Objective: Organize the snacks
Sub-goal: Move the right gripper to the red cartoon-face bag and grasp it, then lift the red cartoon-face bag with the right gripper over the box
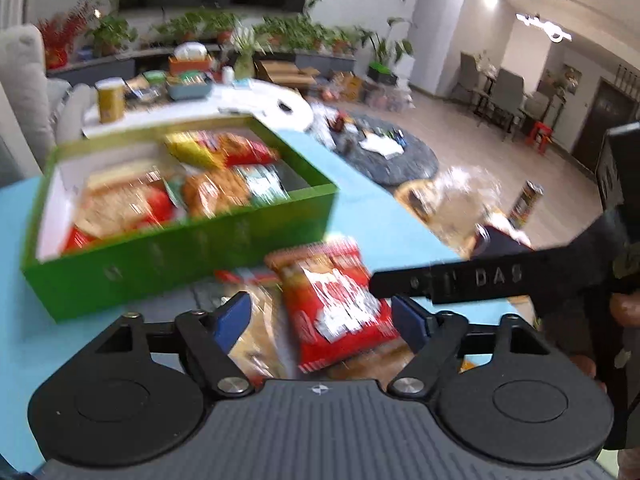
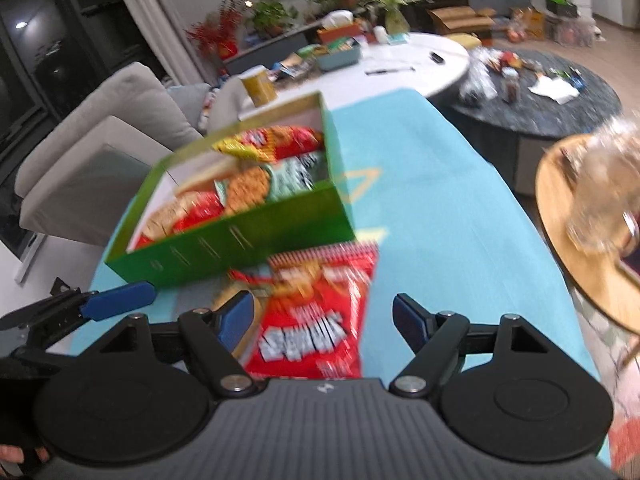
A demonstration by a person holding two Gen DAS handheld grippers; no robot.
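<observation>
Both tongs stand open with nothing clamped. Left gripper: blue pads spread apart, the red snack packet lies on the cloth below and between them, and I see no pad pressing on it. A paler, tan-wrapped packet lies partly under the red one, on its left side (blur hides any print on it). Further left and behind sits the green box, lid off, white inside, already holding several packets: red and tan ones near the front wall, a yellow-and-red one towards the back, a green-white one at the right. The box rests on the turquoise tablecloth, just behind the loose packets.

Right gripper: jaws likewise apart, the same red snack packet flat on the cloth between the pads, untouched as far as I can tell. From this view the green box is ahead and to the left, its near corner close to the packet's top edge. One blue finger of the left gripper enters at the lower left. Off the table's right edge stands a round wooden table with a blurred clear object on it.
</observation>
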